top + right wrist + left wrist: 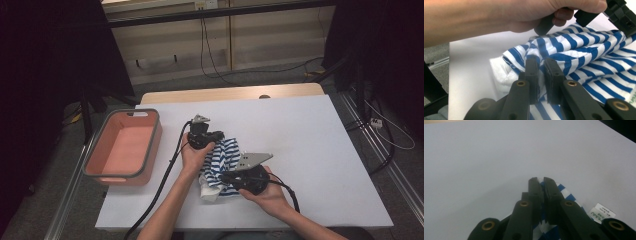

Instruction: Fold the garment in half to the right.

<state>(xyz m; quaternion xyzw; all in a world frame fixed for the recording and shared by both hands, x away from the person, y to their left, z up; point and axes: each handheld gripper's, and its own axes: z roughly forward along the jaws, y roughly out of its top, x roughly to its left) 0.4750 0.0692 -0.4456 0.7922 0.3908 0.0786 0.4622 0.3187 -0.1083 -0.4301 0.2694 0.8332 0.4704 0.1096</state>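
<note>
A blue-and-white striped garment (pixel 223 165) lies bunched near the front middle of the white table (pixel 300 135). My left gripper (pixel 219 137) sits at its far edge, jaws shut on a fold of the striped garment (pixel 564 192), with a white label (pixel 602 213) beside them. My right gripper (pixel 226 177) comes in from the right at the near side, its jaws shut on the striped garment (pixel 574 55). In the right gripper view the person's left hand (pixel 499 17) hangs above the cloth.
A salmon-pink bin with a grey rim (pixel 125 147) stands open at the table's left edge. Cables (pixel 165 175) trail from both grippers toward the front edge. Beyond the far edge are a wooden strip (pixel 230 93) and floor cables.
</note>
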